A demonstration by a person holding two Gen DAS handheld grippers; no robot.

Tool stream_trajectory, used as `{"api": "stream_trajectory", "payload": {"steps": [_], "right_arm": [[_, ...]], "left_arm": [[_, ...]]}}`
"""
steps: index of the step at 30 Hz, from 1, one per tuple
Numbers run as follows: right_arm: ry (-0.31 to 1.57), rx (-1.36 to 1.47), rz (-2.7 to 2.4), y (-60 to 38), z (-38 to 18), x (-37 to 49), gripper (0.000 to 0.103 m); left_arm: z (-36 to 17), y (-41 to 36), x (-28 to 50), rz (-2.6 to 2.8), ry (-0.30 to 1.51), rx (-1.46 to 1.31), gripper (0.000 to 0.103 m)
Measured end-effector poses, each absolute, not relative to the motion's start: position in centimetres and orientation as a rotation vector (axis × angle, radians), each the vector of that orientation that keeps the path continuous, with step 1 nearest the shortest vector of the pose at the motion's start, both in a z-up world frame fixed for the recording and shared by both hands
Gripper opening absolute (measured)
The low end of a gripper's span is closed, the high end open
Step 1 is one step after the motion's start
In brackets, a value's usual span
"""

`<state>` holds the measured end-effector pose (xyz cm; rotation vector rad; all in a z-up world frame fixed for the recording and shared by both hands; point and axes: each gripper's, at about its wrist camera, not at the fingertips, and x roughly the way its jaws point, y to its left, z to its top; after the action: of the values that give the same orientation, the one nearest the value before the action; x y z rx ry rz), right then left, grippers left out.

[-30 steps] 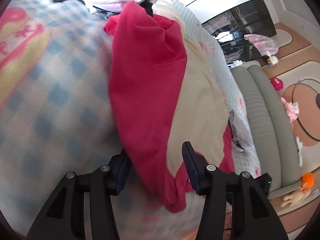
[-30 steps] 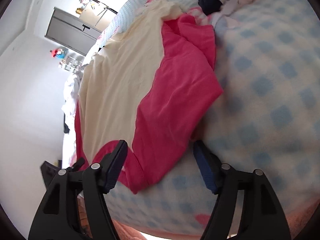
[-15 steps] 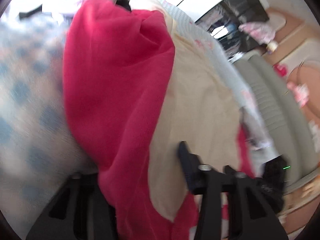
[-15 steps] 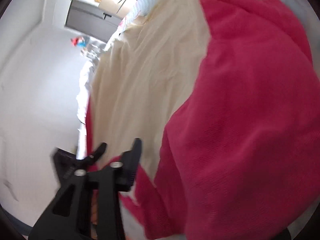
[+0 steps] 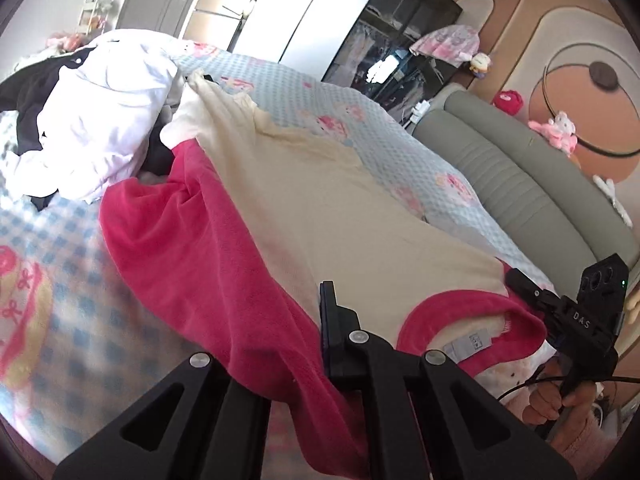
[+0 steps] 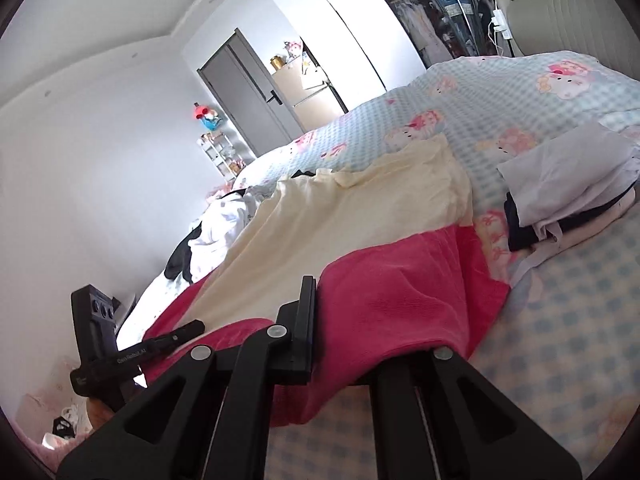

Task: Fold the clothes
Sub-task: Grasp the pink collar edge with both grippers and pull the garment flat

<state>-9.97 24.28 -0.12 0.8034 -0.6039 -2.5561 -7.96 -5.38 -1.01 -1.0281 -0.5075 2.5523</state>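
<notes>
Both grippers are clamped on the red shoulder cloth of one garment. Seen from the left wrist, the left gripper [image 5: 296, 344] has its fingers nearly together with a red sleeve fold of the cream-and-red top [image 5: 340, 216] pinched between them; the cloth drapes over the inner finger and hides the tip of the other. The top lies stretched along the bed [image 5: 400, 152], neckline and label toward the camera, hem far off beside a heap of white and dark clothes [image 5: 100, 120]. Beyond the collar the right gripper [image 5: 532, 292] reaches in at the other shoulder, a hand [image 5: 560, 400] on its handle. Seen from the right wrist, the right gripper [image 6: 372, 320] is likewise narrowed onto red fabric, which bulges up between its fingers and covers the right one. The top's cream body runs away across the checked cover, and a small stack of folded clothes [image 6: 568, 196] sits just beside its right edge. The left gripper [image 6: 176, 336] shows low on the left at the far shoulder. As a judgement, the step in hand is holding the shoulders taut to lay or fold the top; the next move calls for both hands travelling together and evenly, so the cloth neither slips nor skews.
</notes>
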Motion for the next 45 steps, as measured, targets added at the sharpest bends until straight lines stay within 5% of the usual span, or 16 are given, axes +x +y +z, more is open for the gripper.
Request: {"api": "stream_trajectory", "payload": {"steps": [8,13,18,23,26,30,32,40,45], "right_arm": [[-0.640,0.945,-2.507,25.0,-4.2,-4.4,0.004],[-0.411,1.300,-2.506,24.4,-8.4,-5.3,0.005],[-0.559,1.381,-2.458,27.0,-8.8,-5.0,0.009],[-0.381,1.257,-2.594,24.6,-3.7,-3.8,0.014],[-0.327,1.141,-2.636,22.9,-1.5,-4.8,0.028],[-0.325,1.076,-2.628,21.3,0.5,-7.3,0.028],[-0.283,1.069,-2.607,20.0,0.9,-8.1,0.031],[-0.166,1.530,-2.392,17.5,-11.7,-10.7,0.035],[-0.239,1.526,-2.349,19.1,-12.4,-6.7,0.033]], "left_arm": [[-6.0,-5.1,-7.0,2.513,-0.518,-1.292,0.003],[-11.0,-5.4,-8.3,2.342,-0.485,-1.632,0.010],[-7.5,-7.0,-6.7,2.337,-0.454,-1.576,0.027],[-2.7,-7.2,-6.3,2.417,-0.343,-1.429,0.031],[-1.2,-6.5,-7.2,2.495,-0.277,-1.326,0.038],[1.6,-3.0,-8.7,2.596,-0.114,-1.176,0.039],[0.0,-2.5,-8.6,2.568,-0.099,-1.220,0.048],[-6.6,-0.4,-8.1,2.450,-0.039,-1.390,0.045],[-10.7,0.9,-7.8,2.372,-0.002,-1.490,0.046]]}}
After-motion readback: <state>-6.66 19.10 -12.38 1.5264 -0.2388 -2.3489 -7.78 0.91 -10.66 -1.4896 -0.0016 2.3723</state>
